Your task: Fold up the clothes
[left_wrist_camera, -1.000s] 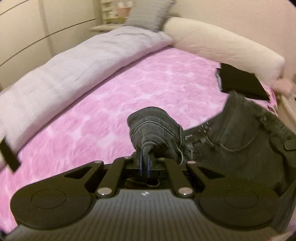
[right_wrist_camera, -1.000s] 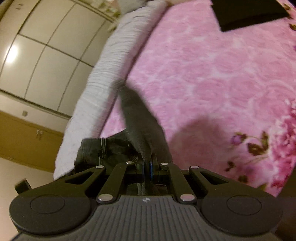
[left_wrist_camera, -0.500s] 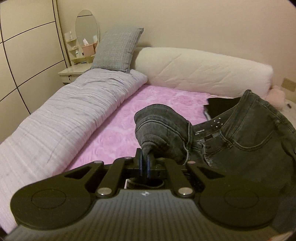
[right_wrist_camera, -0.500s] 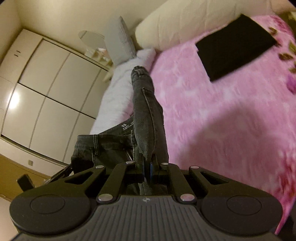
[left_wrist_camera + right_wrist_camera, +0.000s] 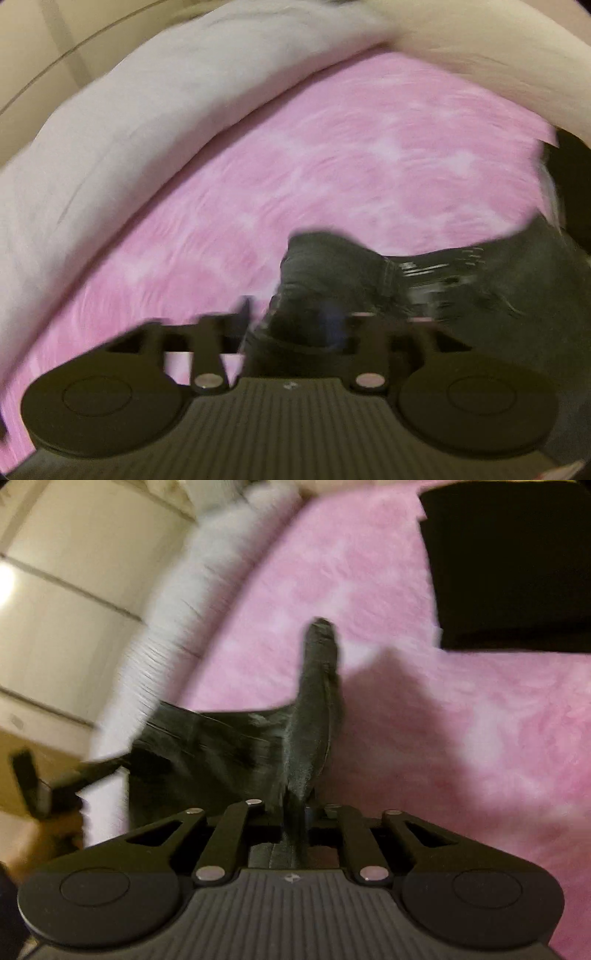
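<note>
1. The right claw [image 5: 295, 812] is clamped on a bunched edge of the dark jeans [image 5: 221, 746]. A narrow ridge of denim runs from it toward 12 o'clock, over the pink blanket [image 5: 461, 738].
2. The left claw [image 5: 295, 325] is badly blurred. Its fingers seem to stand apart with a fold of the jeans [image 5: 332, 266] between them, so whether it grips the cloth cannot be told.
3. The jeans hang between the two claws just above the bed, the waistband part spreading toward 3 o'clock in the left view.
4. The step in hand looks like laying the jeans flat on the blanket. It would go best if both claws come down level and keep the edge between them taut, so no crease gets trapped underneath.
5. Letting the cloth touch down far end first should help it lie smooth.
6. In the right view a folded black garment [image 5: 517, 565] lies at 1 o'clock, well apart from the jeans, and it bounds the room on that side.
7. The grey quilt [image 5: 129, 129] runs along the bed's edge from 9 to 11 o'clock in the left view, with a cream bolster [image 5: 498, 66] at 1 o'clock.
8. Open pink blanket fills the middle toward 12 o'clock, leaving the best room there.
</note>
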The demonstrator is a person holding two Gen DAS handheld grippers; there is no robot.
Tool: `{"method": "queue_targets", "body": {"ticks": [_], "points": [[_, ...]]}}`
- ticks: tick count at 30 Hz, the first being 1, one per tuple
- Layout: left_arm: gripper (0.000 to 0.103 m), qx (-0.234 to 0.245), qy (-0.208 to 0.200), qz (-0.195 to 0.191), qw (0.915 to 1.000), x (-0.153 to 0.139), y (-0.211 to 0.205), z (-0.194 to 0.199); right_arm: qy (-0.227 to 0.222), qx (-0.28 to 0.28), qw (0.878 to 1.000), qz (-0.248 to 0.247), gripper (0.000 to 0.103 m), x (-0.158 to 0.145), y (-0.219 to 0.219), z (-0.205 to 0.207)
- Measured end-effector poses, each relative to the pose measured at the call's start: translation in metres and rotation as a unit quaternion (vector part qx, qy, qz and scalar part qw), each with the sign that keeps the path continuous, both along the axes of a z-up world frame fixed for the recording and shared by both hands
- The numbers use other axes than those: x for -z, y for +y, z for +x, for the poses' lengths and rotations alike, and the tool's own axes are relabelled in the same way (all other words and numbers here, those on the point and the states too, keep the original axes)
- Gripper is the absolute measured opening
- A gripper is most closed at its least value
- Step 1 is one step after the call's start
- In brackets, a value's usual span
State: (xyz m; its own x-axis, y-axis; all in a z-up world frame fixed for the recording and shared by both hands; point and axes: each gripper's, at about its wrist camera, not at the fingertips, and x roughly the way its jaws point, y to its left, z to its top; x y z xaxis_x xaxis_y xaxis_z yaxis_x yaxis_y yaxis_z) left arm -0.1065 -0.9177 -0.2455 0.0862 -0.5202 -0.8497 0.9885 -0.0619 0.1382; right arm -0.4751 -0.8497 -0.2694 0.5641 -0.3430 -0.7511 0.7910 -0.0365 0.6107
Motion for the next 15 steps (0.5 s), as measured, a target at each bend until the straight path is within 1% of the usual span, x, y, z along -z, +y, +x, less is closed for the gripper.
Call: {"method": "queue_targets", "body": {"ticks": [1,3,5,7,9,10,12,13,14,15], "points": [[0.06,-0.022,0.006,0.0,0.9997,0.003,0.006,0.009,0.03,-0.002,0.999,0.014,0.038,0.007,0.0,-0.005],[0.062,-0.042,0.01,0.004,0.9991,0.008,0.019,0.023,0.086,0.003,0.996,0.035,0.039,0.017,0.007,-0.018],[0.065,-0.055,0.01,0.009,0.9984,0.009,0.041,0.035,0.119,0.012,0.992,0.043,0.039,0.022,0.017,-0.034],[0.066,-0.067,0.019,0.014,0.9975,0.009,0.068,0.045,0.138,0.026,0.989,0.05,0.04,0.021,0.028,-0.045],[0.066,-0.073,0.034,0.025,0.9964,0.011,0.095,0.051,0.134,0.02,0.99,0.039,0.04,0.017,0.033,-0.046],[0.066,-0.075,0.044,0.031,0.9958,0.014,0.108,0.053,0.132,-0.003,0.991,0.023,0.04,0.015,0.032,-0.039],[0.066,-0.073,0.055,0.04,0.995,0.018,0.134,0.051,0.118,-0.077,0.99,-0.014,0.04,0.012,0.024,-0.014],[0.066,-0.075,0.061,0.043,0.9943,0.023,0.143,0.049,0.111,-0.123,0.986,-0.036,0.04,0.012,0.016,0.003],[0.066,-0.078,0.068,0.045,0.9936,0.028,0.152,0.047,0.104,-0.175,0.977,-0.064,0.04,0.011,0.006,0.023],[0.066,-0.08,0.077,0.041,0.993,0.031,0.16,0.043,0.096,-0.226,0.965,-0.092,0.04,0.01,-0.004,0.043]]}}
